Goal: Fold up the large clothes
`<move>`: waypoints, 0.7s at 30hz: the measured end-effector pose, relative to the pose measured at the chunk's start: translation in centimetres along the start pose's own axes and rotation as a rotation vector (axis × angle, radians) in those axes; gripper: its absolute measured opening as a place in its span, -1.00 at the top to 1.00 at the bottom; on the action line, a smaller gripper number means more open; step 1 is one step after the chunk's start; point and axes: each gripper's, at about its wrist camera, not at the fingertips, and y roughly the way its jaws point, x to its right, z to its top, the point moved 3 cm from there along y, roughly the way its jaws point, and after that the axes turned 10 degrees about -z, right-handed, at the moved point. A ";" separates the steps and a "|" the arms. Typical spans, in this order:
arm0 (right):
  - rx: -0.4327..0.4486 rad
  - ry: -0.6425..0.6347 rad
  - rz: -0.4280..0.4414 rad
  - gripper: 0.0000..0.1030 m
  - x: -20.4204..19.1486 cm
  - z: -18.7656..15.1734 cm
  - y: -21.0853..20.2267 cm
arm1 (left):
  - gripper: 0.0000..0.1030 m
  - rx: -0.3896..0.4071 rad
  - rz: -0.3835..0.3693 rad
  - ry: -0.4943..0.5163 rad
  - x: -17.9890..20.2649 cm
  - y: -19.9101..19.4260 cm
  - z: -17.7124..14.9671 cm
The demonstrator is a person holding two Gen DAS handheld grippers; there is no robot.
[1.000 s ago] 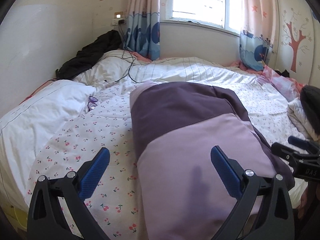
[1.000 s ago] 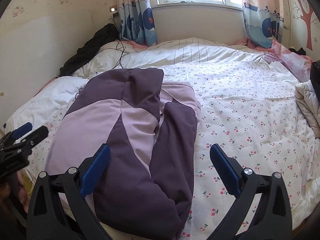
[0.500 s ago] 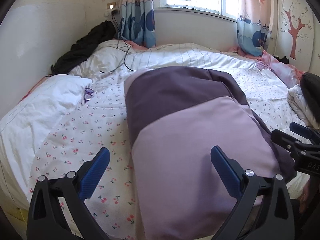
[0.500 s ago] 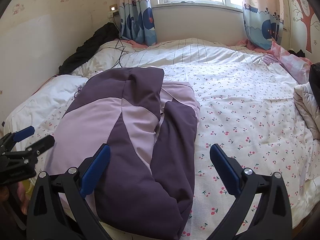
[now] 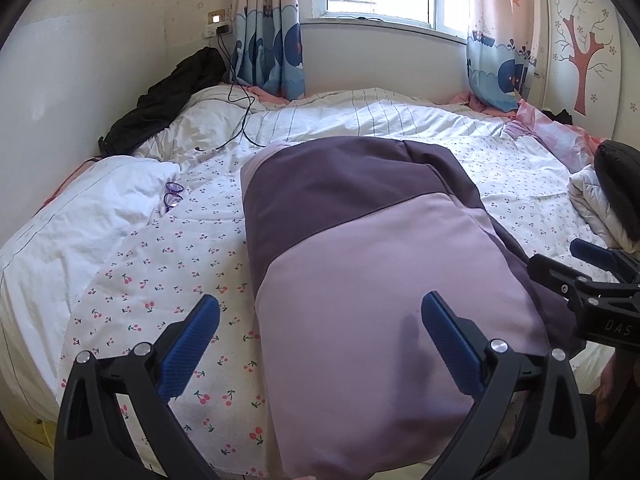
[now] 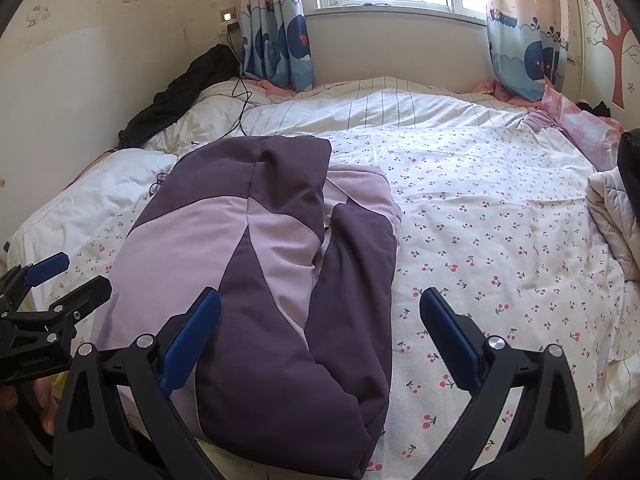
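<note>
Item: two-tone purple jacket, sides folded inward, lying on bed; final crosswise fold outstanding. Left hand-held gripper and right hand-held gripper: both released, empty.

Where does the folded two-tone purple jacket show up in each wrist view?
Left wrist view: two-tone purple jacket fills centre to lower right.
Right wrist view: the jacket lies left of centre.
Shared landmark: the black garment heaped in the bed's far left corner.
</note>
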 end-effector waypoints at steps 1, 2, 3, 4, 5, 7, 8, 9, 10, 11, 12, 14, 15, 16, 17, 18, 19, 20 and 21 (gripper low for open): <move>-0.001 0.000 0.001 -0.87 0.0 0.0 0.0 | -0.87 0.001 -0.001 0.000 0.0 0.0 0.0; 0.000 -0.001 0.000 -0.87 -0.1 0.0 0.0 | -0.87 0.001 -0.001 0.001 0.0 -0.1 0.0; 0.000 -0.001 -0.001 -0.87 -0.1 0.0 0.0 | -0.87 0.002 -0.002 0.001 0.0 -0.1 0.0; 0.000 -0.001 0.000 -0.87 -0.1 0.0 0.0 | -0.87 0.002 -0.002 0.002 0.0 -0.1 0.0; -0.001 0.000 0.001 -0.87 -0.1 -0.1 0.0 | -0.87 0.001 -0.003 0.003 0.1 -0.1 0.0; -0.002 0.001 0.002 -0.87 -0.1 -0.1 0.0 | -0.87 -0.004 -0.010 -0.004 0.0 -0.1 0.0; -0.005 0.002 0.005 -0.87 -0.1 -0.1 0.1 | -0.87 -0.009 -0.018 -0.010 0.0 -0.1 -0.1; -0.008 0.003 0.006 -0.87 0.0 -0.2 0.1 | -0.87 -0.016 -0.025 -0.015 0.0 0.0 0.0; -0.010 0.003 0.006 -0.87 -0.1 -0.2 0.2 | -0.87 -0.027 -0.040 -0.026 0.0 0.1 0.0; -0.012 0.003 0.009 -0.87 -0.1 -0.3 0.2 | -0.87 -0.035 -0.047 -0.031 0.0 0.2 0.0; -0.013 0.004 0.011 -0.87 -0.1 -0.2 0.2 | -0.87 -0.046 -0.055 -0.037 0.0 0.3 -0.1; -0.016 0.004 0.011 -0.87 -0.1 -0.3 0.3 | -0.87 -0.066 -0.048 -0.044 0.1 0.6 -0.2; -0.017 0.005 0.012 -0.87 -0.1 -0.3 0.3 | -0.87 -0.077 -0.033 -0.045 0.2 0.7 -0.3; -0.018 0.006 0.014 -0.87 -0.1 -0.3 0.3 | -0.87 -0.086 -0.025 -0.050 0.1 0.9 -0.4; -0.018 0.008 0.015 -0.87 0.0 -0.3 0.3 | -0.87 -0.090 -0.030 -0.054 0.1 0.9 -0.4; -0.018 0.010 0.015 -0.87 0.0 -0.2 0.3 | -0.87 -0.088 -0.036 -0.060 0.1 0.9 -0.5; -0.017 0.011 0.015 -0.87 0.1 -0.2 0.2 | -0.87 -0.081 -0.039 -0.064 0.1 0.8 -0.5; -0.015 0.012 0.015 -0.87 0.1 -0.2 0.1 | -0.87 -0.059 -0.052 -0.064 0.1 0.5 -0.5; -0.013 0.012 0.014 -0.87 0.1 -0.1 0.1 | -0.87 -0.039 -0.081 -0.062 0.3 0.2 -0.5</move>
